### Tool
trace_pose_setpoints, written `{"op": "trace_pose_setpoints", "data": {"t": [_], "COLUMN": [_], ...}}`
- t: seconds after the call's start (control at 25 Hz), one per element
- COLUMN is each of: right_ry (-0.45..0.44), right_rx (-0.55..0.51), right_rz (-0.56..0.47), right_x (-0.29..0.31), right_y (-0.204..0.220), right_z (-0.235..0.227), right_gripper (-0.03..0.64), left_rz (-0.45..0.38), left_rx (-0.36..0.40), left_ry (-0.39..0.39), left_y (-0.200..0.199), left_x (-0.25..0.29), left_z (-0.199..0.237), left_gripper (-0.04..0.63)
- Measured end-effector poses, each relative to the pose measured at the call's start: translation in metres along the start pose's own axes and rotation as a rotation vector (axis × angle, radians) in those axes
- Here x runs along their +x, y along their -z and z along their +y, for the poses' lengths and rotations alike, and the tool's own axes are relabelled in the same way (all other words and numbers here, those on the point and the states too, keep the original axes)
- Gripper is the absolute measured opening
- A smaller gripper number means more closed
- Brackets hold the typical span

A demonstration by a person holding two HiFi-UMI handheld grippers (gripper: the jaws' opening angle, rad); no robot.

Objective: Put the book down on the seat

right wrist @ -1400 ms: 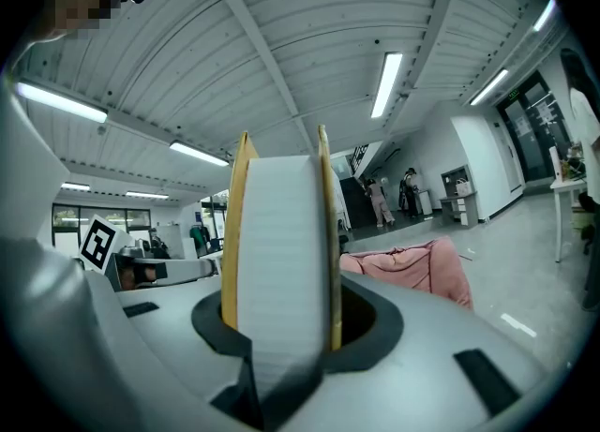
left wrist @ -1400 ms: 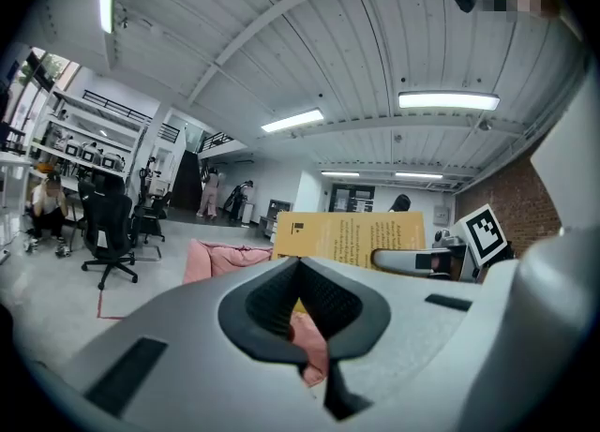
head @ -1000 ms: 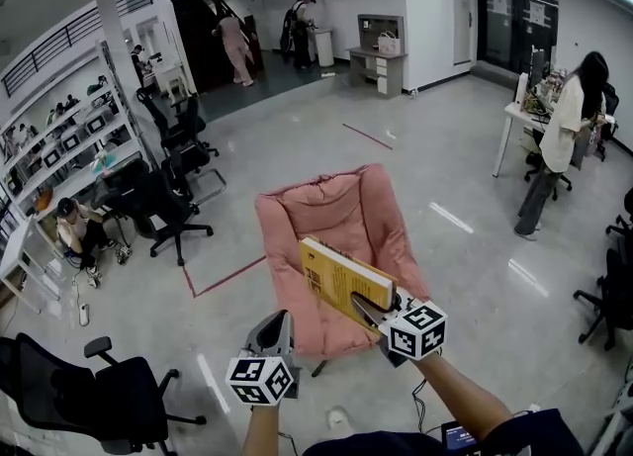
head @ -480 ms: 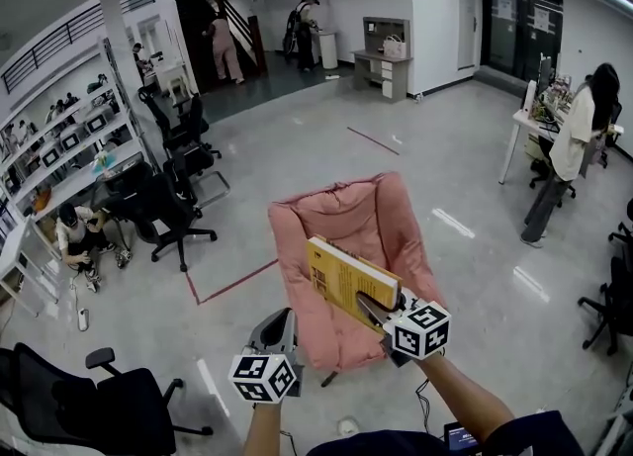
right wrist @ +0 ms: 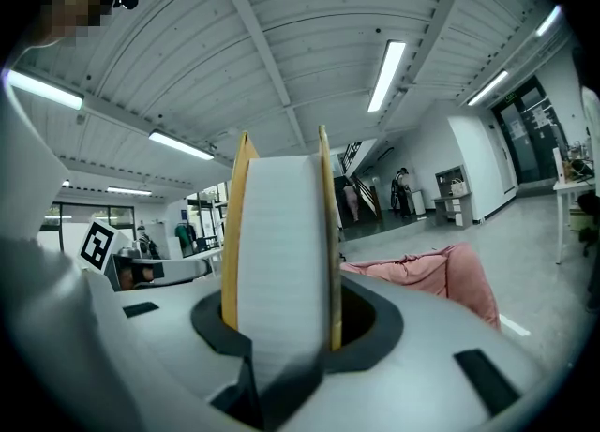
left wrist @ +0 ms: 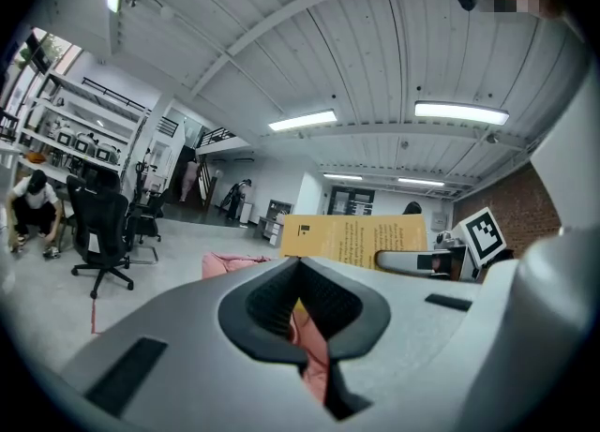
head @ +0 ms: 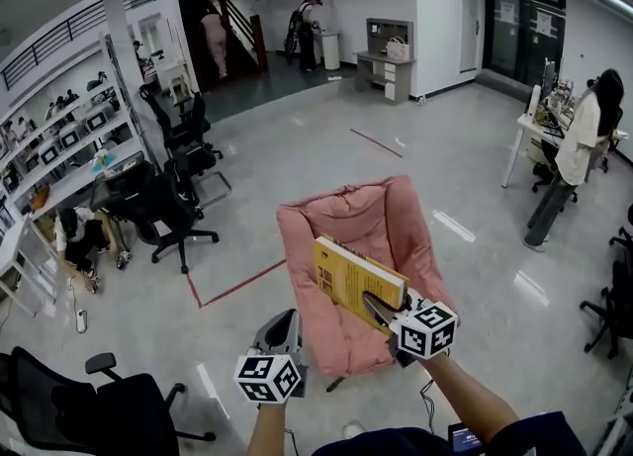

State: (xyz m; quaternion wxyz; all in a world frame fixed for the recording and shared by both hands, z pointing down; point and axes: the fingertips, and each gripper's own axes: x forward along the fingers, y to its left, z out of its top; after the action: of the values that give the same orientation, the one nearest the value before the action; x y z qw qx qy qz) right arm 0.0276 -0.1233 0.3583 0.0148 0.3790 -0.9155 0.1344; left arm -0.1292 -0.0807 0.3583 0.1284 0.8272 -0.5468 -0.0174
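A thick yellow book point(head: 354, 274) is held tilted on edge over the pink padded chair point(head: 336, 219), above its seat. My right gripper point(head: 380, 309) is shut on the book's near lower corner. In the right gripper view the book point(right wrist: 281, 243) stands upright between the jaws, white page edge toward the camera, with the chair point(right wrist: 427, 273) behind it. My left gripper point(head: 281, 328) hangs left of the chair's front edge, shut and holding nothing. From the left gripper view point(left wrist: 305, 318) the book point(left wrist: 354, 237) and chair point(left wrist: 230, 262) show ahead.
Black office chairs point(head: 168, 207) stand at the left beside white shelving point(head: 59, 137). Another black chair point(head: 89, 410) is at the lower left. A person point(head: 579, 147) stands by a desk at the right. Red tape lines point(head: 232, 284) mark the grey floor.
The view has drawn a little closer to the pink chair, which now sits further right in the head view. The book stays in my right gripper, tilted the same way.
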Motion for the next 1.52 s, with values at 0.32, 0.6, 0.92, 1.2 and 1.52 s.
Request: {"op": "trace_pose_setpoints", "data": {"t": [0.32,0.6,0.92,1.2,1.52], "right_ry": [0.022,0.035,0.048,0.049,0.036], "right_rx": [0.015,0.025,0.024,0.031,0.036], "right_rz": [0.005,0.008,0.013,0.017,0.036], "right_x": [0.003,0.004,0.006,0.016,0.035], "right_y": [0.007,0.008,0.011,0.009,0.007], "right_z": [-0.003,-0.006,-0.009,-0.029,-0.059], "right_gripper": [0.153,0.155,0.155,0.155,0.155], "left_rz": [0.009,0.019,0.019,0.025,0.038], "left_rx": [-0.010,-0.017,-0.034,-0.034,-0.041], "left_ry": [0.006,0.009,0.013,0.005,-0.013], "left_y": [0.006,0.008,0.012,0.012,0.014], "left_x": [0.002,0.003,0.007,0.027,0.059], "left_z": [0.006,0.009,0.014,0.017,0.022], "left_gripper": [0.005,0.005,0.005,0.005,0.005]}}
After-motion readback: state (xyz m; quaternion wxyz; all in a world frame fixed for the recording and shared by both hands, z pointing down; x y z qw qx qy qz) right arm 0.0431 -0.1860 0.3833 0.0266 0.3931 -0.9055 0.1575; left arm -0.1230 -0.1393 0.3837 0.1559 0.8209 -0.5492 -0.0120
